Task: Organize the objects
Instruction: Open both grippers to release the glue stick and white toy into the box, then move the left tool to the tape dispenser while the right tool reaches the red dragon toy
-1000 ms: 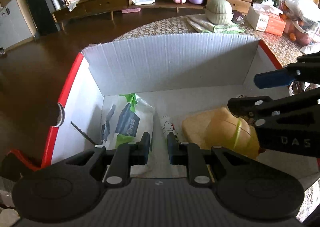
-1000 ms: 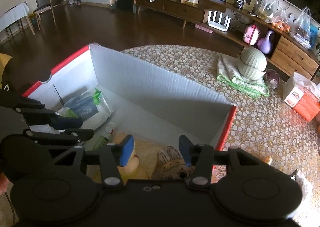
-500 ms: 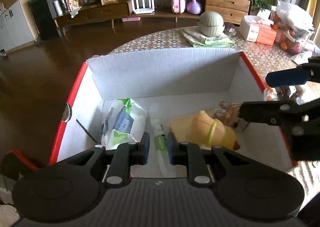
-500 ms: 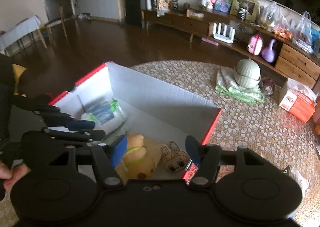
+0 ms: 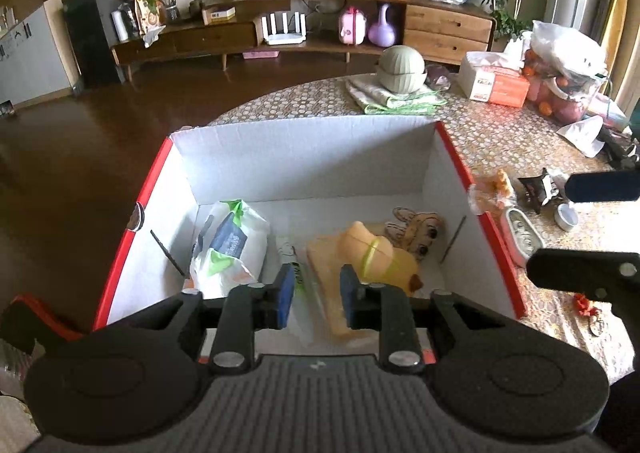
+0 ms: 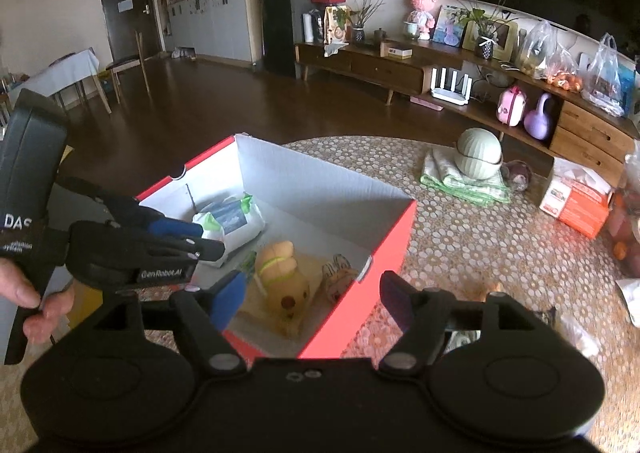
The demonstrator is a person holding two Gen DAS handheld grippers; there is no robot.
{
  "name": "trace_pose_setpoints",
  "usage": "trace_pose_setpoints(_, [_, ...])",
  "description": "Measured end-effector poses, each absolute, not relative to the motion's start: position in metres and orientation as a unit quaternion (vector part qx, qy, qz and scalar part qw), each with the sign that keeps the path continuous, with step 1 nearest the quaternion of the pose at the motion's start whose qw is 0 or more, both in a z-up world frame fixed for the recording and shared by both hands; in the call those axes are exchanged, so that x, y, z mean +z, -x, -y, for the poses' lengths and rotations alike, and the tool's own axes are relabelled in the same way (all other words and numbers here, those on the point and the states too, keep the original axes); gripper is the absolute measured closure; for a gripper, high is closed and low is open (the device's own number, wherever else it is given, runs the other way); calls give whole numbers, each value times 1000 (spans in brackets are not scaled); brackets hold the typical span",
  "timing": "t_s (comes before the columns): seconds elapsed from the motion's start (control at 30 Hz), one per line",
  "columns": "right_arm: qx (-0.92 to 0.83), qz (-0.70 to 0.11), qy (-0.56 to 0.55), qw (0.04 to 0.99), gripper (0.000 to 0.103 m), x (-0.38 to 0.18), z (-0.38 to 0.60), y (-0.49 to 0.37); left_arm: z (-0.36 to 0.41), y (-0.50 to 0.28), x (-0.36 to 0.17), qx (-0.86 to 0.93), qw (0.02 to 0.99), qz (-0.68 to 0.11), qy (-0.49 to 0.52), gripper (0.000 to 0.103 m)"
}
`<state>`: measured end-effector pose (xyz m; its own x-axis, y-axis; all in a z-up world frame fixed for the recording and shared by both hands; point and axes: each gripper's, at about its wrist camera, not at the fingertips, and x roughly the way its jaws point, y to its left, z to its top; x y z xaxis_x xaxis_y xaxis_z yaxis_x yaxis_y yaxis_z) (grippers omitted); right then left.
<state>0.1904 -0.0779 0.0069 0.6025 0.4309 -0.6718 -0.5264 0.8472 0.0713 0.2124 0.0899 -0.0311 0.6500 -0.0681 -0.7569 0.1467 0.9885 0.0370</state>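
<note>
The red-edged cardboard box holds a wipes pack at 9 o'clock, a tube, a yellow plush and a rabbit doll at 3 o'clock. The left gripper is slightly parted and empty; the right gripper is spread wide. The tube's label is unreadable.

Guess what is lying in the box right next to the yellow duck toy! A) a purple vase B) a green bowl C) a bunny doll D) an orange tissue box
C: the bunny doll lies beside the yellow duck toy inside the box.
</note>
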Motion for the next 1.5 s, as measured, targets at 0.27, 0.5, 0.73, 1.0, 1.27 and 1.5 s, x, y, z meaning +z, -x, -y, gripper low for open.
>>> trace_pose_setpoints(0.27, [268,-349,45,897,24,12,117,-157,-73,-185,-19,-65,918,-387,-53,36])
trace_pose_setpoints(0.5, [242,-348,27,905,19,8,156,-137,-54,-162,-11,-73,924,-372,-41,27])
trace_pose_setpoints(0.73, [209,-349,15,913,18,2,203,-121,-25,-140,-6,-103,930,-353,-29,20])
trace_pose_setpoints(1.0, [169,-359,-9,918,18,-10,255,-112,19,-133,-14,-138,925,-353,-20,16])
trace_pose_setpoints(1.27, [153,-370,-7,916,18,-34,275,-103,62,-140,-26,-154,922,-353,-26,3])
trace_pose_setpoints(1.5, [152,-371,23,916,18,-58,271,-101,93,-162,-43,-149,923,-353,-33,1])
